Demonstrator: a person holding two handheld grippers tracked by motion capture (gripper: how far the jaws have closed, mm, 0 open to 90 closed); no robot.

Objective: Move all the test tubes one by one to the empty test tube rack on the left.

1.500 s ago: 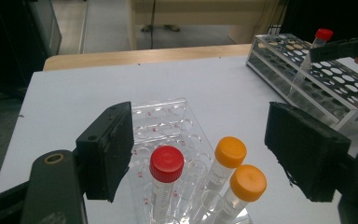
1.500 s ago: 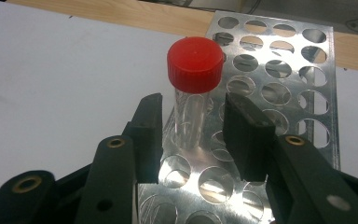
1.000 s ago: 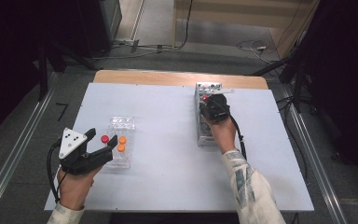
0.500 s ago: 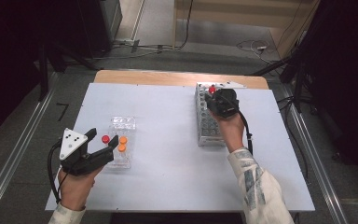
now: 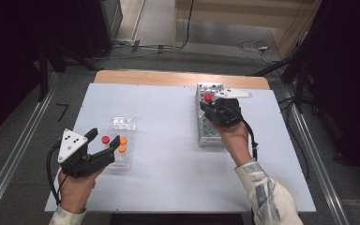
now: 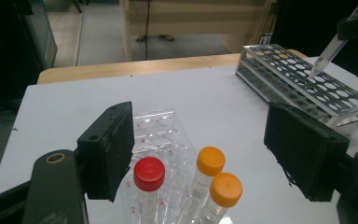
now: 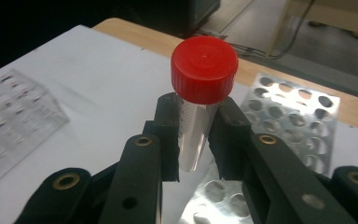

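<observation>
With the right gripper [image 7: 193, 140] we pinch the red-capped tube [image 7: 198, 100] above the metal rack [image 5: 209, 123], left gripper [image 6: 205, 158] open by the plastic rack [image 5: 120, 145]; a tilted tube could snag a hole.

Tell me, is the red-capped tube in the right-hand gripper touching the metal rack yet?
Apart. In the left gripper view the tube's pointed tip hangs just above the metal rack, with a sliver of gap over the holes. The right gripper clamps it below the cap.

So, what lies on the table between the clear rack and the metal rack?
Nothing: in the high view, bare white table separates the clear rack from the metal rack.
</observation>
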